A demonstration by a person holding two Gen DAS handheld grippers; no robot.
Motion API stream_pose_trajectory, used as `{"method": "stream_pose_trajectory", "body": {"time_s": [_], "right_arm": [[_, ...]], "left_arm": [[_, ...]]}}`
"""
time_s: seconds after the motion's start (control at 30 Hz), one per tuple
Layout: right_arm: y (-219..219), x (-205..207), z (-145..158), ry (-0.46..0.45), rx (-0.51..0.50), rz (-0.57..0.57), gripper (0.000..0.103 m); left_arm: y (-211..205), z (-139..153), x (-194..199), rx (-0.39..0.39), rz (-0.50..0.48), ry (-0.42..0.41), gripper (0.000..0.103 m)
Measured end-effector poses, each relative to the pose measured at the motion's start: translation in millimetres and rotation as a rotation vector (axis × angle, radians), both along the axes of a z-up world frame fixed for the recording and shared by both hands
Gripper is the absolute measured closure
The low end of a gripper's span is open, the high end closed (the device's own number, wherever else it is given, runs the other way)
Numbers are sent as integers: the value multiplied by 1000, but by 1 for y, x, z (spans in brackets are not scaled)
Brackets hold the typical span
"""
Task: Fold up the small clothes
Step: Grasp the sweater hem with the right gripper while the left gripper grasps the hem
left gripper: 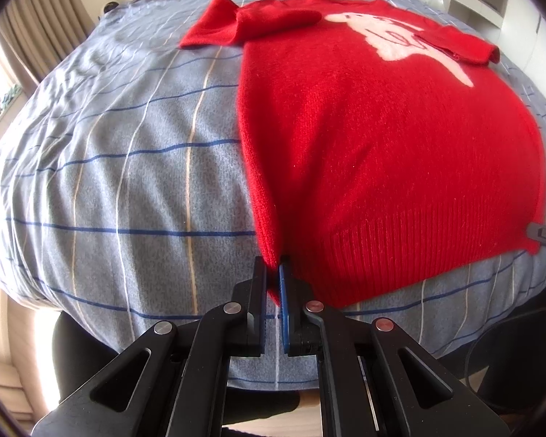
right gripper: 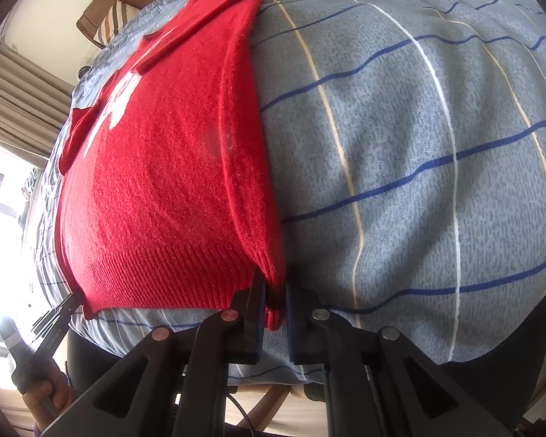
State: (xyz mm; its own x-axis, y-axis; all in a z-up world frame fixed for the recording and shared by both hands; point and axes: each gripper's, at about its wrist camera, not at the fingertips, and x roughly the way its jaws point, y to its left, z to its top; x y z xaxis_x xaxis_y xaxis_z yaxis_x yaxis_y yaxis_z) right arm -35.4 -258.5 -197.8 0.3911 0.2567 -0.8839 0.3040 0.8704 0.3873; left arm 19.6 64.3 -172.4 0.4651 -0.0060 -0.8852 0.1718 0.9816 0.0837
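Our left gripper (left gripper: pixel 273 273) was clamped on the near left corner of the red sweater (left gripper: pixel 382 138), its two black jaws pressed nearly together with only a thin fold of ribbed hem caught between them. From that view we saw the sweater spread flat ahead and to the right of the gripper on the blue-grey checked bedcover (left gripper: pixel 127 153), front up, a pale pink figure (left gripper: pixel 389 40) on the chest at the far end. One sleeve (left gripper: pixel 214 25) lay out to the far left, the other folded over at the far right. At the right edge of the view, the tip of our right gripper (left gripper: pixel 542 235) met the hem's other corner.

Through the right wrist camera, we found our right gripper (right gripper: pixel 275 291) likewise pinched narrow on the sweater (right gripper: pixel 156 182), a small bunch of red hem standing between its jaws. The garment stretched ahead and to the left of this gripper; bare bedcover (right gripper: pixel 418 145) filled the right side. Low at the left, our left gripper (right gripper: pixel 67 306) touched the opposite hem corner, held by a hand (right gripper: pixel 43 393).
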Motion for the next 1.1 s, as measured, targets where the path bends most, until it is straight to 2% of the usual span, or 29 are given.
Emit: {"method": "stream_pose_trajectory", "body": {"time_s": [0.67,0.73,0.8,0.97,1.03,1.1], "right_arm": [[-2,-2,0,1,7,-8,94],[-3,-2,0,2,10,-11,92],[-4,-3,0,5,13,-14,89],[-5,-10,3,19,7,-21,79],[-5,-15,6,41,-15,-15,74],[-7,-23,13,65,-71,-2,73]], "left_arm": [[-2,0,-5,33,-12,-9,97],[-2,0,-5,40,-7,-5,90],[-2,0,-5,41,-4,-1,88],[3,4,-8,47,5,8,68],[9,6,-9,46,7,29,57],[19,14,-14,33,19,29,54]]}}
